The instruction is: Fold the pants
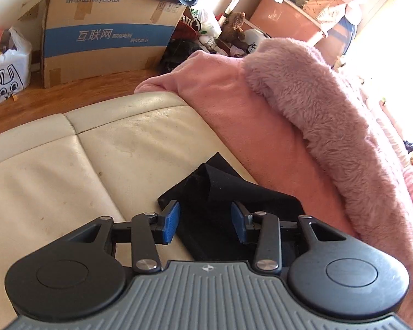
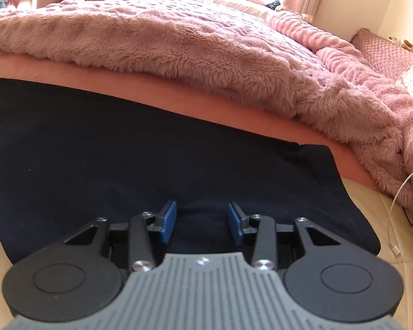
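The black pants (image 2: pixel 140 154) lie spread flat on the cream leather surface (image 2: pixel 385 250), along the edge of the pink bedding. In the left wrist view only one crumpled end of the pants (image 1: pixel 220 195) shows, lying on the cream leather (image 1: pixel 68 170). My left gripper (image 1: pixel 205 220) is open, its blue pads on either side of that end, just above the cloth. My right gripper (image 2: pixel 202 221) is open and hovers over the near edge of the pants, holding nothing.
A fluffy pink blanket (image 2: pixel 206 44) and a smooth pink sheet (image 1: pixel 234 110) border the pants. A white cable (image 2: pixel 396 209) lies at the right. A cardboard box (image 1: pixel 104 33), a white plastic bag (image 1: pixel 5 68) and clutter stand on the wooden floor beyond.
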`<state>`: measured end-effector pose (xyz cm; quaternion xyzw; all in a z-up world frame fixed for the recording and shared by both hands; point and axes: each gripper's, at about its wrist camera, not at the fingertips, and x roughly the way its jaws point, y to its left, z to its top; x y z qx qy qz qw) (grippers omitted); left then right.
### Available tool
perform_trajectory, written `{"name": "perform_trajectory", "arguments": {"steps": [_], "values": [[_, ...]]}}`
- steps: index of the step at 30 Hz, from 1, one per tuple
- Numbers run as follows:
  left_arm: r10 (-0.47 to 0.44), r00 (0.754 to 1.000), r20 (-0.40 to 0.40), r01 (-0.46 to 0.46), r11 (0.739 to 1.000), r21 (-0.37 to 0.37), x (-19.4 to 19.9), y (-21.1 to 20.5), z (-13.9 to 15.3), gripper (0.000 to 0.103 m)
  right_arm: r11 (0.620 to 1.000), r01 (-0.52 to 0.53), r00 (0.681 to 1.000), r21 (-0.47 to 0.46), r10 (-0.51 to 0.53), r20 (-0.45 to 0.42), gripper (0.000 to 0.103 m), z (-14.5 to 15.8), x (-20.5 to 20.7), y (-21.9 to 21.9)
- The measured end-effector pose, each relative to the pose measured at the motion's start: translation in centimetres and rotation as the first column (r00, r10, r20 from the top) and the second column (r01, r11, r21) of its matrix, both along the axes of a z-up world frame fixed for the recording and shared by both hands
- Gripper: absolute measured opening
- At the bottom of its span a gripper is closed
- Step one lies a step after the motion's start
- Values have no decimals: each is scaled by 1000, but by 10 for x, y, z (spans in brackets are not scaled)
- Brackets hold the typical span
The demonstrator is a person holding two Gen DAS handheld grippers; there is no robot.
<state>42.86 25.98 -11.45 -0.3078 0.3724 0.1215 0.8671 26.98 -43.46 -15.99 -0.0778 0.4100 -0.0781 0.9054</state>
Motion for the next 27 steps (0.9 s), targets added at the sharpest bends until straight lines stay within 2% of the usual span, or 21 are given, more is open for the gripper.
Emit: {"name": "perform_trajectory", "arguments": {"steps": [2, 3, 5, 8, 10, 13, 16, 18, 19, 20, 22, 24, 27], "values": [[7, 1000, -4, -7, 1000, 6, 6, -1, -4, 45, 1000, -4, 1000, -8, 4, -11, 36, 0, 1, 1], [10, 1000, -2, -10, 1000, 20, 9, -1, -6, 40, 1000, -10, 1000, -16, 10, -16, 36, -1, 1, 2], [18, 999, -32, -16, 998, 68, 16, -5, -5, 4, 1000, -17, 1000, -22, 16, -24, 36, -1, 1, 2], [6, 1000, 4, -6, 994, 112, 17, -9, 8, 1, 1000, -15, 999, -8, 15, -37, 36, -2, 2, -1], [-40, 999, 20, 36, 983, 183, 18, -13, 26, 1, 1000, -20, 999, -8, 20, -48, 36, -2, 6, -1], [-91, 995, -33, 97, 959, 265, 31, -9, 44, 1, 1000, -29, 998, -13, 28, -59, 36, -2, 8, -1], [-151, 981, -124, 182, 937, 299, 48, -7, 38, 1, 1000, -26, 998, -12, 25, -60, 36, -3, 9, 0], [-167, 966, -199, 224, 923, 313, 56, -7, 24, 8, 1000, -22, 998, -12, 21, -61, 36, -4, 9, 0], [-137, 968, -210, 204, 916, 345, 55, -7, 20, 17, 1000, -21, 998, -13, 20, -63, 36, -3, 10, 0], [-98, 974, -202, 168, 916, 364, 51, -4, 17, 31, 1000, -21, 998, -13, 20, -65, 36, -3, 10, 0], [-52, 985, -162, 100, 947, 305, 36, 8, 14, 51, 1000, -26, 997, -13, 25, -71, 36, -2, 11, 0], [-3, 994, -112, 28, 974, 227, 18, 19, 13, 53, 999, -29, 997, -19, 27, -74, 36, -1, 12, 0], [39, 996, -80, -32, 996, 89, -5, 32, 9, 55, 1000, -11, 999, -18, 10, -46, 32, 8, 7, 2]]}}
